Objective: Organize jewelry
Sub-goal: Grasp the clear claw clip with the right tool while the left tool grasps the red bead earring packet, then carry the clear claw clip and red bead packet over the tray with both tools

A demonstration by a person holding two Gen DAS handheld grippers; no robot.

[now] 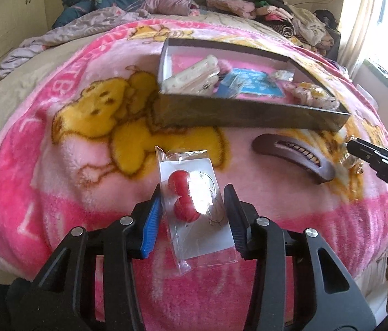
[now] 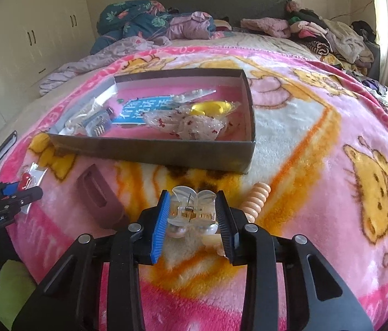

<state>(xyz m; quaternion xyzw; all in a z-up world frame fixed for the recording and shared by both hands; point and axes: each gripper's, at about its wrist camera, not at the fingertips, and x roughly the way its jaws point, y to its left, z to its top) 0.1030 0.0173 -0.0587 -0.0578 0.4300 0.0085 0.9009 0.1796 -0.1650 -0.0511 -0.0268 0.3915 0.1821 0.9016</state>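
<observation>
On the pink cartoon blanket [image 1: 56, 193] lies a clear packet of red bead earrings [image 1: 202, 237]. My left gripper [image 1: 193, 188] is shut on its two long edges, the pads pressing the plastic. A clear claw hair clip with pearls [image 2: 190, 207] sits between the pads of my right gripper [image 2: 192, 194], which is shut on it just above the blanket. In the left wrist view the right gripper [image 1: 355, 150] reaches in from the right edge. The left gripper [image 2: 26, 190] shows at the left edge of the right wrist view. Behind both stands an open dark box [image 2: 166, 151] with several hair accessories inside.
A brown barrette [image 1: 293, 154] lies between the two grippers, in front of the box [image 1: 235, 113]. A peach spiral hair tie [image 2: 257, 198] rests right of the right gripper. Piles of clothes [image 2: 318, 35] fill the far end of the bed; white wardrobes [image 2: 28, 41] stand at left.
</observation>
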